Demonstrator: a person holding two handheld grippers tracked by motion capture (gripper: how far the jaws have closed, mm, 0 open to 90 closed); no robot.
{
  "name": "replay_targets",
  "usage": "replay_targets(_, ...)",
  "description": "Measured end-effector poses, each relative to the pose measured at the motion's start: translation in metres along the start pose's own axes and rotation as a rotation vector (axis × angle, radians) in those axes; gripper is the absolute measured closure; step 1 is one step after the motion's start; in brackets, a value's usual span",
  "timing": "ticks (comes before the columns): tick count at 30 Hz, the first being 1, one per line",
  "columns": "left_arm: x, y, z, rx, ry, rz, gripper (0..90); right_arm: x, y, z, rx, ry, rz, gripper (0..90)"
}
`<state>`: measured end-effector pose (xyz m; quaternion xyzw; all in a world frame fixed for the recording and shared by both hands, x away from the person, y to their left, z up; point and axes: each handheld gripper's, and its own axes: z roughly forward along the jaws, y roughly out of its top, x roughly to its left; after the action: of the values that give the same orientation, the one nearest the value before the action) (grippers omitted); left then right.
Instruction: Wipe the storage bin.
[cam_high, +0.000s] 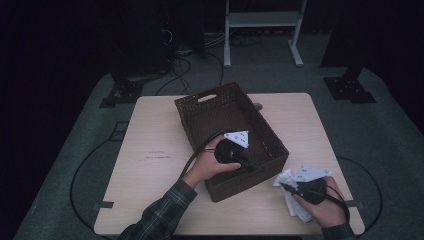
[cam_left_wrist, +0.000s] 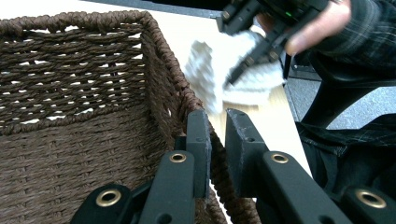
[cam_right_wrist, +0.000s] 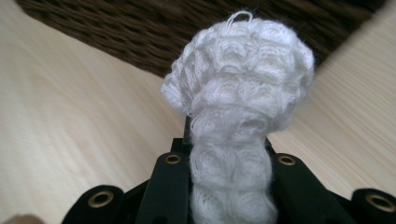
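Left gripper (cam_left_wrist: 215, 122) clamps wicker basket (cam_high: 215, 112) rim; right gripper (cam_right_wrist: 229, 154) pinches white knitted cloth (cam_right_wrist: 243, 74); trailing cloth may snag the rim

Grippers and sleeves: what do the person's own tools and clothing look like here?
Both the left gripper and the right gripper are black, with flat matt jaws fastened by brass-ringed rivets. Each carries a grey three-cornered plate on top and trails a black cable. The left sleeve is a dark plaid shirt cuff; the right sleeve looks the same.
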<state>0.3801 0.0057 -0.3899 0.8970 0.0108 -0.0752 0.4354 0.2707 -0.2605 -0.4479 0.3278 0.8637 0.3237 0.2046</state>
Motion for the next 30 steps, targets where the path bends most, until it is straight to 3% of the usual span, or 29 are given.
replay_targets(8, 0.000, 0.000, 0.000, 0.000, -0.001, 0.000, 79.1, -0.035, -0.022, -0.003, 0.035, -0.083, 0.120, 76.0)
replay_targets(17, 0.000, 0.000, 0.000, 0.000, -0.001, -0.001, 79.0, -0.060, -0.037, 0.007, 0.079, -0.148, 0.189, 75.8)
replay_targets(30, 0.000, 0.000, 0.000, 0.000, 0.000, -0.001, 79.0, -0.069, -0.046, 0.021, 0.113, -0.151, 0.242, 71.1)
